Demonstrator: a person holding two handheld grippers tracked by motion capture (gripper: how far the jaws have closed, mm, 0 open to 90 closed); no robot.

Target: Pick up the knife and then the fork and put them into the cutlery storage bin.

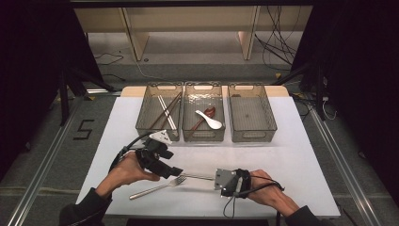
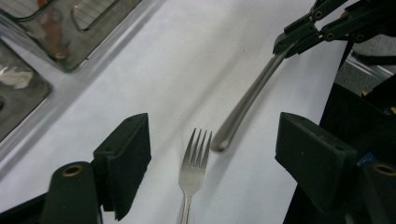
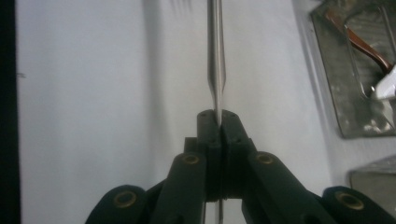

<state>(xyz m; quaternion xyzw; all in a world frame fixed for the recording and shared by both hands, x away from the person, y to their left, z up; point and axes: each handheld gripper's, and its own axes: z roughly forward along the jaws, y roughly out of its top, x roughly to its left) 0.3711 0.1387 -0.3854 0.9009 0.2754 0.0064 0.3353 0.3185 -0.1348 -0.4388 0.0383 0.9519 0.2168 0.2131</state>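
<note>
A silver fork (image 1: 157,187) lies on the white table (image 1: 291,155) near its front edge, tines toward the right. My left gripper (image 1: 175,172) hovers just above the tines, jaws open, nothing between them. In the left gripper view the fork (image 2: 194,163) lies between the wide-apart pads of my left gripper (image 2: 212,140). My right gripper (image 1: 215,178) is shut on a slim metal utensil (image 1: 197,177), whose handle points left toward the fork. In the right gripper view my right gripper (image 3: 218,123) pinches the utensil (image 3: 215,56) at its thin neck. Its head is hidden.
Three clear bins stand in a row at the back. The left bin (image 1: 143,117) holds chopsticks, the middle bin (image 1: 203,137) holds a white spoon and a brown one, and the right bin (image 1: 251,138) holds nothing. Bare table lies at the right.
</note>
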